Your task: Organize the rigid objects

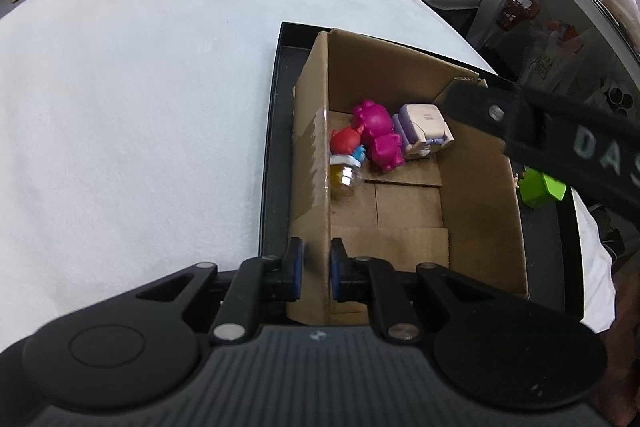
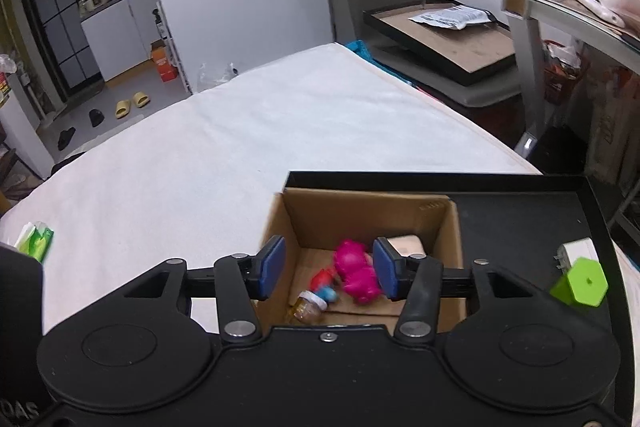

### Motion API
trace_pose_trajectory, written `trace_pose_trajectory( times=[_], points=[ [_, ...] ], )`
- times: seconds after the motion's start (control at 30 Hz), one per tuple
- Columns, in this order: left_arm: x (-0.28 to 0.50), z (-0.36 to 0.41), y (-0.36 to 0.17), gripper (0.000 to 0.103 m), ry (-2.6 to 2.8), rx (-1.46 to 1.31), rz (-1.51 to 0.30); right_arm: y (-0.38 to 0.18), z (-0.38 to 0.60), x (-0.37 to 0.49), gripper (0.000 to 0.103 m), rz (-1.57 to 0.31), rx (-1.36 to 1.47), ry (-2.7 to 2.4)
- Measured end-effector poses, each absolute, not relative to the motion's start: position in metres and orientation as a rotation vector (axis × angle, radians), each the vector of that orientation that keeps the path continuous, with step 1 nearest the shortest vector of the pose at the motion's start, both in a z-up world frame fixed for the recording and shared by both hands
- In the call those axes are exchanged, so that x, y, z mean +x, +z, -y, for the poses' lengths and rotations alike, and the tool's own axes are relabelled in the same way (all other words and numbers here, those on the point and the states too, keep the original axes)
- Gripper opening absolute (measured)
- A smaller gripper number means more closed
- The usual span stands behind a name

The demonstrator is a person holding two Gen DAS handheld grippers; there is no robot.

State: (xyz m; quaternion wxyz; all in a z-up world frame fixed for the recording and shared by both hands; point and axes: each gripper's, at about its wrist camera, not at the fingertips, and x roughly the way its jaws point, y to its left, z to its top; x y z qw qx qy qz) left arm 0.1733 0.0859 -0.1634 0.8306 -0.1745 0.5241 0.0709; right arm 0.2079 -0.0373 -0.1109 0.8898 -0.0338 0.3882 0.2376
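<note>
An open cardboard box (image 1: 480,195) (image 2: 360,215) stands in a black tray (image 1: 276,131) (image 2: 520,219). Inside lie a magenta toy figure (image 1: 378,135) (image 2: 356,269), a red and blue toy (image 1: 346,143) (image 2: 324,285), a small clear jar (image 1: 344,181) (image 2: 308,307) and a purple and beige box toy (image 1: 422,129) (image 2: 408,243). My left gripper (image 1: 316,267) is shut on the box's left wall near its front corner. My right gripper (image 2: 330,273) is open and empty above the box; it crosses the left wrist view (image 1: 520,131). A green block (image 1: 544,189) (image 2: 580,281) sits in the tray right of the box.
The tray lies on a white cloth-covered table (image 1: 140,107) (image 2: 240,147). A green packet (image 2: 36,239) lies at the table's left edge. A white object (image 2: 572,253) sits behind the green block. Chairs, a second tray (image 2: 444,39) and a cluttered shelf (image 2: 580,7) stand beyond.
</note>
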Motion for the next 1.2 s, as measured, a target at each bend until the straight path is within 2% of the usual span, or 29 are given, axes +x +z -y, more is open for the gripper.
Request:
trace_pose_trajectory(
  times=[0.33, 0.4, 0.7, 0.97, 1.1, 1.17, 1.2],
  points=[
    [0.168, -0.072, -0.154, 0.015, 0.189, -0.268, -1.078, -0.116, 0.082, 0.202, 0.066, -0.794, -0.026, 0.393],
    [0.168, -0.07, -0.152, 0.015, 0.194, -0.253, -1.073, -0.119, 0.091, 0.201, 0.073, -0.792, -0.02, 0.368],
    [0.168, -0.072, -0.148, 0.016, 0.227, -0.28, -1.084, -0.127, 0.128, 0.202, 0.077, -0.775, 0.021, 0.305],
    [0.17, -0.058, -0.143, 0.026, 0.284, -0.192, -1.07, -0.132, 0.158, 0.211, 0.079, -0.772, 0.059, 0.274],
    [0.171, -0.049, -0.141, 0.03, 0.306, -0.134, -1.054, -0.137, 0.172, 0.217, 0.084, -0.759, 0.042, 0.246],
    [0.171, -0.045, -0.14, 0.041, 0.306, -0.105, -1.037, -0.141, 0.18, 0.221, 0.084, -0.761, 0.045, 0.241],
    [0.172, -0.044, -0.139, 0.044, 0.308, -0.097, -1.034, -0.143, 0.183, 0.223, 0.085, -0.765, 0.048, 0.241]
  ],
)
